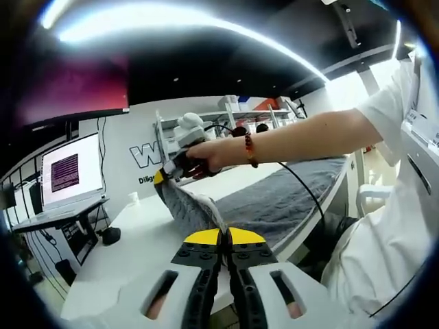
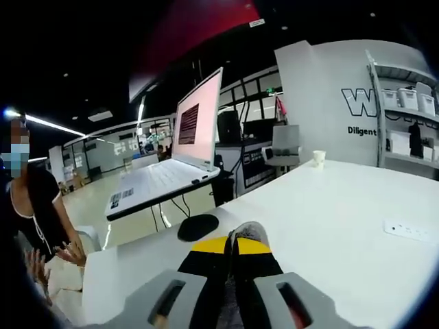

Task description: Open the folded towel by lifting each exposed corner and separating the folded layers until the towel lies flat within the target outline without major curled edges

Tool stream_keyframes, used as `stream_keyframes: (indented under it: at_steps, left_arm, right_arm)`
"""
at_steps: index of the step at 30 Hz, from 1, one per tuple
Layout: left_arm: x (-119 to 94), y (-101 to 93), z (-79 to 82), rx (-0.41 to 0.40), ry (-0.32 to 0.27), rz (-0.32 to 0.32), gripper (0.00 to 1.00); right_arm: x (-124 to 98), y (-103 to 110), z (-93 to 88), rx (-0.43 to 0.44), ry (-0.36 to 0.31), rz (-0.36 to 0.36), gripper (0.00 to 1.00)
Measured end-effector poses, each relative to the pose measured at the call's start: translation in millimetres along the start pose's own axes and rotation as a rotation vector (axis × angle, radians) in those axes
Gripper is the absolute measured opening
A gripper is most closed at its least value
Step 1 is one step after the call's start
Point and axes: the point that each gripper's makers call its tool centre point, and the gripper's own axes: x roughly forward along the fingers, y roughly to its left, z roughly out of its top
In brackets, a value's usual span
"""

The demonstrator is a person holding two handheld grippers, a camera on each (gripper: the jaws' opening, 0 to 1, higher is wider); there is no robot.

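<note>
A grey towel (image 1: pixel 274 192) lies on the white table (image 1: pixel 130 253), with one edge lifted into a ridge that runs between both grippers. My left gripper (image 1: pixel 223 240), with yellow-tipped jaws, is shut on the near end of that ridge. The right gripper (image 1: pixel 163 177), held by a person's hand with a bead bracelet, pinches the far end a little above the table. In the right gripper view, my right gripper (image 2: pixel 231 245) is shut on a small grey bunch of the towel (image 2: pixel 250 232), which pokes out past the tips.
An open laptop (image 2: pixel 178 157) sits on a stand beyond the table's end, with a black round object (image 2: pixel 199 227) below it. A paper cup (image 2: pixel 319 158) and a white power strip (image 2: pixel 411 231) rest on the table. A person (image 2: pixel 34 205) stands at the left.
</note>
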Motion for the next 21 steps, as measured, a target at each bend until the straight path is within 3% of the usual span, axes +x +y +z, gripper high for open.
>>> stream_keyframes:
  at_steps: [21]
  left_arm:
    - [-8,14.1,-23.7,-0.049,0.083,0.052,0.01]
  right_arm:
    - [21,13,-16.0,0.010,0.021,0.011,0.00]
